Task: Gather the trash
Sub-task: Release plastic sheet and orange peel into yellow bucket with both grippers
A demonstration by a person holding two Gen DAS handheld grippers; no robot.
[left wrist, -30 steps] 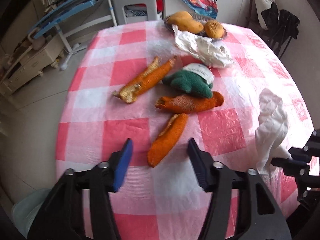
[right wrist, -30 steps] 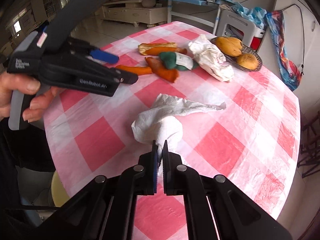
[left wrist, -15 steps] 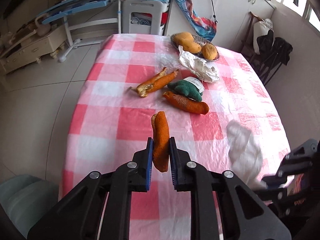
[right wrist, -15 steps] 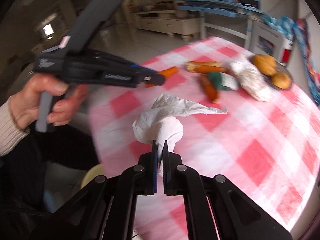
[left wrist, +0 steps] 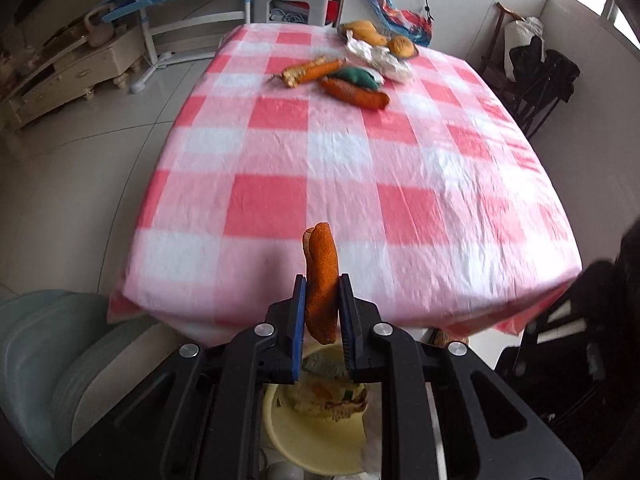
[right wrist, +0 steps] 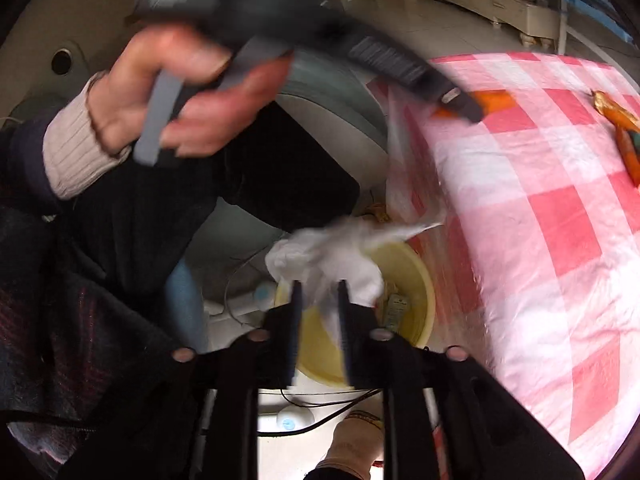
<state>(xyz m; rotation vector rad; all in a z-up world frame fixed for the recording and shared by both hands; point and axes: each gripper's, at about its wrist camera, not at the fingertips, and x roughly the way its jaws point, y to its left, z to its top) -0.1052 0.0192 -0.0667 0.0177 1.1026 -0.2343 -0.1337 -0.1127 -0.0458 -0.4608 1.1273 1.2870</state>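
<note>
While opening above the bin (right wrist: 416, 276), right gripper (right wrist: 319, 312) astride crumpled tissue (right wrist: 332, 256).

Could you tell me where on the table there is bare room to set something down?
The table is bare across its whole near and middle stretch, from the front edge up to the orange peels. The far end is crowded: peels, a green scrap, crumpled paper and a fruit plate.

Glossy crinkled plastic tablecloth (left wrist: 352, 168), rough orange peel (left wrist: 322, 276), soft crumpled paper tissue (right wrist: 332, 260)
</note>
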